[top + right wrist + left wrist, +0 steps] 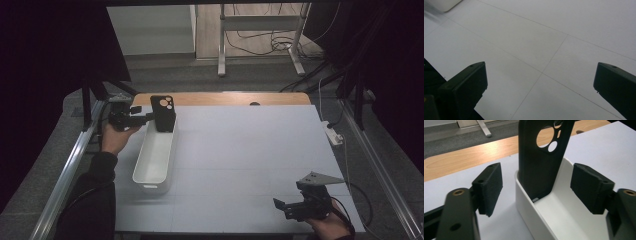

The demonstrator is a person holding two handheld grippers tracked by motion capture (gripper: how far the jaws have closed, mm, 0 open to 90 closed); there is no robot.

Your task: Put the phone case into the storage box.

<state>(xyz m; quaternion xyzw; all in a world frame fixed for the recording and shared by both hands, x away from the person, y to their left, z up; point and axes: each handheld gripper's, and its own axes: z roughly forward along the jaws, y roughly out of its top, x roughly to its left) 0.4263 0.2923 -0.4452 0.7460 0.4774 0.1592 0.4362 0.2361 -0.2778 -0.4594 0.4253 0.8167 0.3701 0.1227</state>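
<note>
From the high view we see a black phone case (163, 113) standing up at the far end of a long white tray (153, 162). The tray sits on the left part of the white worktop (250, 150). The left gripper (145, 118) is just beside the case, on its left. A hand (116, 138) holds that gripper. The right gripper (282, 207) rests low at the near right corner of the worktop, well apart from the tray.

In the left gripper view we look along our two black jaws. The case (541, 162) stands between them and leans on the end wall of the tray (529, 212). It has round holes near its top. The pads (489, 187) sit away from the case on both sides, so the left gripper (537, 187) is wide and holds nothing. The case stands by itself.

In the right gripper view the right gripper (540, 77) is wide too. Between the jaws there is only the bare worktop (544, 45) with thin lines across it. A corner of the tray (444, 3) peeks in at the top left.
</note>
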